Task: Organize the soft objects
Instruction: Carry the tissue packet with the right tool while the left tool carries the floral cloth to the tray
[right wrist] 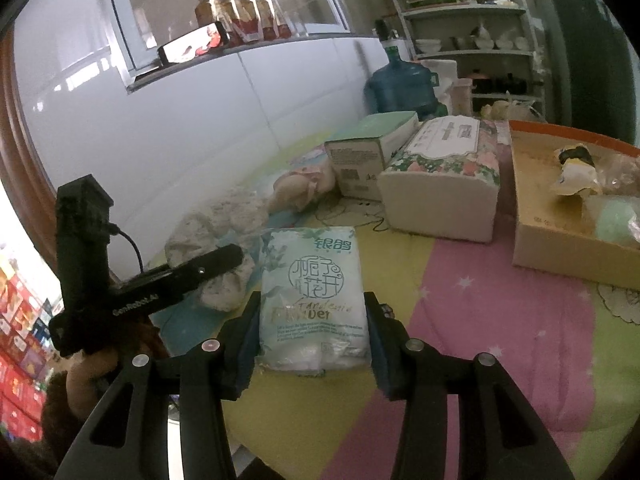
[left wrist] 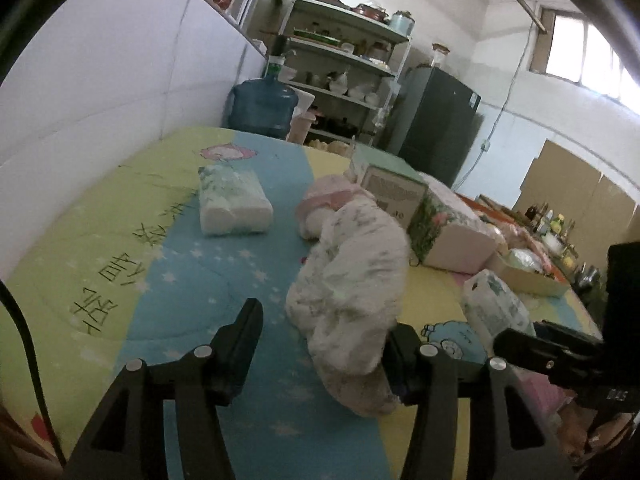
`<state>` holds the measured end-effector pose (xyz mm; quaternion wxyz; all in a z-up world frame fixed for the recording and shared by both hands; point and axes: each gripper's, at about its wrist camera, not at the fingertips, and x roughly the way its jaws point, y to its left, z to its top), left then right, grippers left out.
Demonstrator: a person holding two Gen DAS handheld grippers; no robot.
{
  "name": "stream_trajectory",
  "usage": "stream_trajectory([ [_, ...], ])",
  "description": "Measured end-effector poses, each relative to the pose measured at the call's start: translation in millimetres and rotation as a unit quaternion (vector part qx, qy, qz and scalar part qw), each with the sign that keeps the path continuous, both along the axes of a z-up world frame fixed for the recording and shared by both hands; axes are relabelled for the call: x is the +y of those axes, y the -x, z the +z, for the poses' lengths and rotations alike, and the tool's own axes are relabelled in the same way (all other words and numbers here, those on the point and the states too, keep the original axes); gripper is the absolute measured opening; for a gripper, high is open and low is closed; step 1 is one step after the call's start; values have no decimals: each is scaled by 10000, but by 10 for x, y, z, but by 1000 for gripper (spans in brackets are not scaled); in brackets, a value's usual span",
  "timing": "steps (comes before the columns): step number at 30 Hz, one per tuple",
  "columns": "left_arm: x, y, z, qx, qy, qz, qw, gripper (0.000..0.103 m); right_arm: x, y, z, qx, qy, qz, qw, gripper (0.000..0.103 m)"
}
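A crumpled white floral cloth (left wrist: 352, 280) lies on the colourful mat. My left gripper (left wrist: 324, 344) is open around its near end; the right finger touches the cloth. A pink-and-white rolled garment (left wrist: 324, 204) lies behind it, and a tissue pack (left wrist: 232, 200) sits to the left. My right gripper (right wrist: 310, 320) has its jaws against both sides of a pale blue tissue pack (right wrist: 314, 300) lying on the mat. That pack also shows in the left wrist view (left wrist: 496, 308). The cloth shows in the right wrist view (right wrist: 216, 236) beside the left gripper's body.
A green box (right wrist: 368, 152) and a floral tissue block (right wrist: 444, 176) stand behind the pack. A cardboard tray (right wrist: 560, 240) with bags sits at the right. A water jug (left wrist: 260, 104), shelves and a dark fridge (left wrist: 436, 124) stand beyond the mat. A white wall runs along the left.
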<state>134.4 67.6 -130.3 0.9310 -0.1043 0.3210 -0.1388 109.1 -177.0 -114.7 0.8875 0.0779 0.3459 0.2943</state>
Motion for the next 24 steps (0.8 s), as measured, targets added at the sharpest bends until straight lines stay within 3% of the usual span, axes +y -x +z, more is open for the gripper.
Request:
stream_trajectory([
  [2, -40, 1, -27, 17, -97, -42, 9999, 52, 0, 0, 4, -1, 3, -1, 10000, 49],
  [5, -71, 53, -32, -79, -168, -14, 9998, 23, -8, 4, 5, -4, 3, -31, 10000, 49],
  [24, -472, 359, 404, -644, -342, -230, 9971, 19, -224, 127, 160, -236, -142, -260, 9993, 49],
])
